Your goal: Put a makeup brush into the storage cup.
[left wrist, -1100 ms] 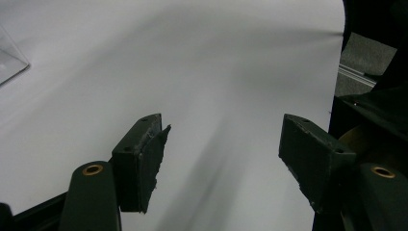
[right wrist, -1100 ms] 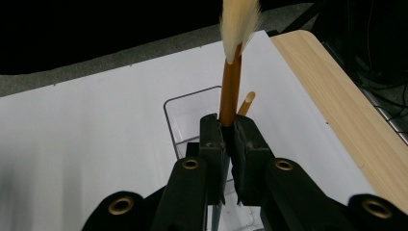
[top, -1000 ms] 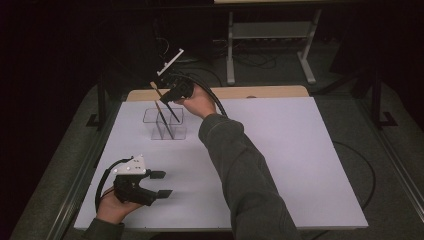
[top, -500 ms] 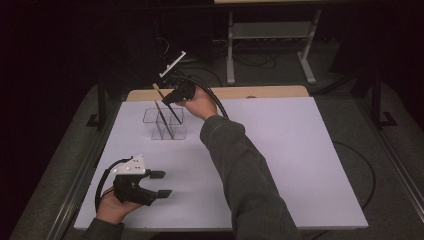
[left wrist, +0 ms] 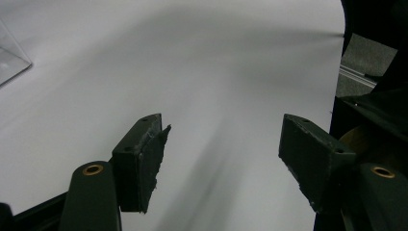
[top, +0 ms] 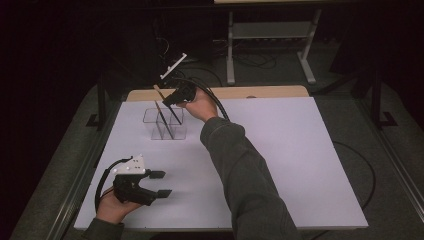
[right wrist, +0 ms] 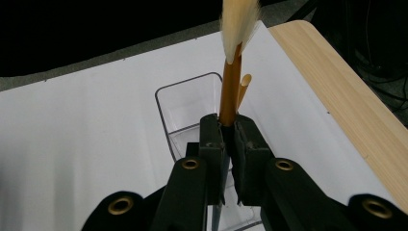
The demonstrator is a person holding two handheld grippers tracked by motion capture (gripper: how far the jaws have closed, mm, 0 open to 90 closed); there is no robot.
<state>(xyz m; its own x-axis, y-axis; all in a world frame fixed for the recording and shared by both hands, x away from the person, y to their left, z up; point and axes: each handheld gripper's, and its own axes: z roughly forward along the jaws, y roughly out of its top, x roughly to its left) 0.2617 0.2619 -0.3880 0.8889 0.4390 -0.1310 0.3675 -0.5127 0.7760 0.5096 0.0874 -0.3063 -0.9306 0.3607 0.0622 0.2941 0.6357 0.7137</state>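
Note:
A clear plastic container (top: pixel 164 123) stands at the far left of the white table (top: pixel 300 150). My right gripper (top: pixel 171 100) hangs just above it, shut on a brush (right wrist: pixel 230 86) with an orange-brown handle and pale bristles (right wrist: pixel 238 29). The brush is tilted, its lower end (top: pixel 177 117) inside the container (right wrist: pixel 183 103). A second thin stick (top: pixel 165 122) leans in the container, its tan top (right wrist: pixel 244 85) beside the brush. My left gripper (top: pixel 162 183) rests low at the near left, open (left wrist: pixel 223 144) over bare white surface. A corner of the container (left wrist: pixel 9 57) shows at its upper left.
A wooden strip (top: pixel 260 92) runs along the table's far edge. Behind it on the dark floor stand a metal frame (top: pixel 270 35) and loose cables (top: pixel 250 62). The person's right sleeve (top: pixel 240 170) crosses the middle of the table.
The right gripper with the brush has barely shifted over the container. The left gripper has stayed put.

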